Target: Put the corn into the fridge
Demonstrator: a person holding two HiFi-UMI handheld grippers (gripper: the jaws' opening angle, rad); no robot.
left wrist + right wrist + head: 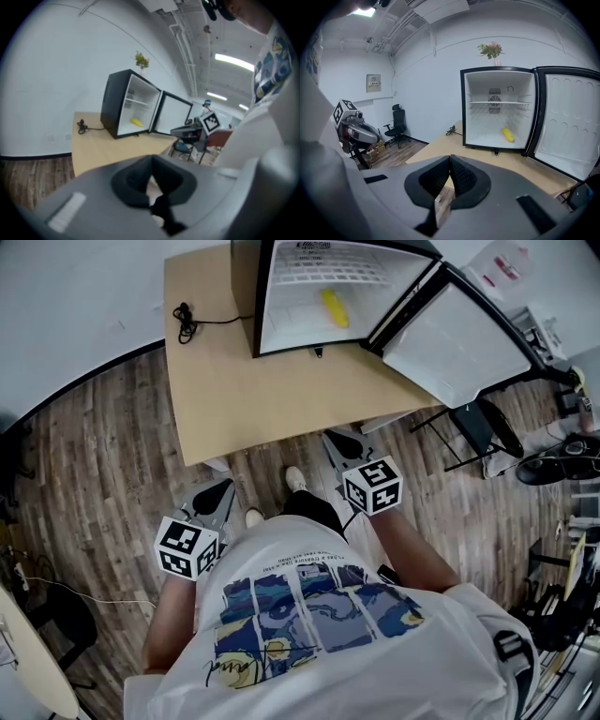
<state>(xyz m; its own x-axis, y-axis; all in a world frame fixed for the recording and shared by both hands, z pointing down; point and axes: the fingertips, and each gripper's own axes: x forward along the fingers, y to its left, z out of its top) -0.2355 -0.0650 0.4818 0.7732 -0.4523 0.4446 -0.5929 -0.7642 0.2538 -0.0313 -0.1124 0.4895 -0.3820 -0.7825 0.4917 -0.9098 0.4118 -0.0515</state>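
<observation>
**Corn in the fridge, both grippers empty off the desk's near edge**

The corn (pixel 334 307) lies on the floor of the fridge (pixel 246 296), which stands at the far edge of the desk (pixel 253 399) with its door (pixel 459 334) swung wide. Our left gripper (pixel 217 495) and right gripper (pixel 339 442) hover beyond the desk's near edge, fingers pressed together on nothing. We judge the placing done. If the door is to be shut, we'd push its outer edge slowly with closed fingers so the fridge doesn't slide.
</observation>
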